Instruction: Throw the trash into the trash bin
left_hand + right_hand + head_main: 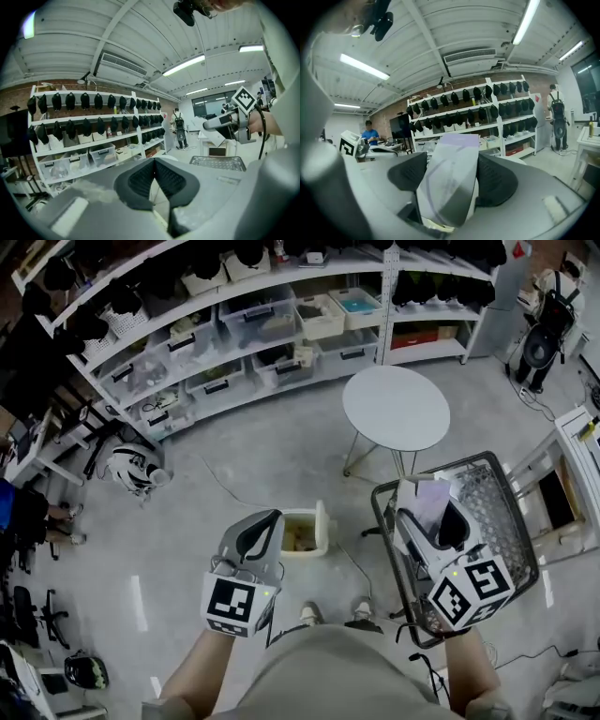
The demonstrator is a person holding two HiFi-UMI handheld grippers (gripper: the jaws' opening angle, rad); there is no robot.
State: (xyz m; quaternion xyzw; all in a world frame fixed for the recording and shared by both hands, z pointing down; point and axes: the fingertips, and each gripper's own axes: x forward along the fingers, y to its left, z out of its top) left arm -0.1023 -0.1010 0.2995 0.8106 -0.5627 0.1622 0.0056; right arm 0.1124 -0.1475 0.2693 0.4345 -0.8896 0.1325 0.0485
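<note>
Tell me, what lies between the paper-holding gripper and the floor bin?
Head view: only the wire cart's rim and grey floor separate the right gripper, gripping paper, from the trash bin.

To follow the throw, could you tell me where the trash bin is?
In the head view, the cream rectangular bin sits on the floor between the left gripper and the wire-mesh cart.
</note>
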